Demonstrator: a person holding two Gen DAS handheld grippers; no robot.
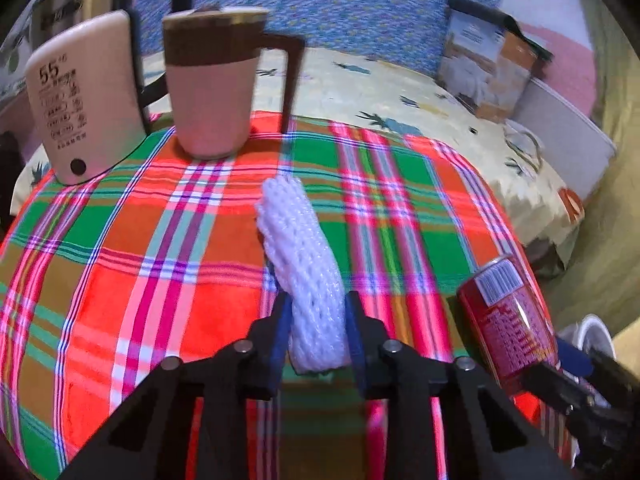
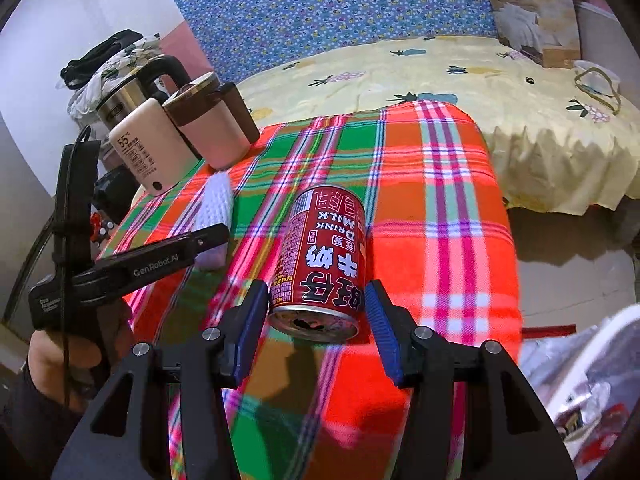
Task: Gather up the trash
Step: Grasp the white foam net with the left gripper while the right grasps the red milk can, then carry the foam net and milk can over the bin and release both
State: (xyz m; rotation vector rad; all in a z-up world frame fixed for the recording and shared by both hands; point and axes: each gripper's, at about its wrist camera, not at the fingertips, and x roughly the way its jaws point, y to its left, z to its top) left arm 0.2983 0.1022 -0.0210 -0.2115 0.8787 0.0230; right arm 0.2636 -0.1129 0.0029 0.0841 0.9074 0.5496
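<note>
Foam net's [image 1: 308, 276] near end behind jaws

Plaid cloth [image 1: 160, 240] in red, green, pink over table. Pink mug [image 1: 212, 92] with brown lid standing on it, cream device [image 1: 84, 100] marked "55" just beside. Steel kettle [image 2: 124, 96] behind. Yellow bedsheet [image 2: 440, 76], cardboard box [image 1: 488, 68] beyond.
</note>
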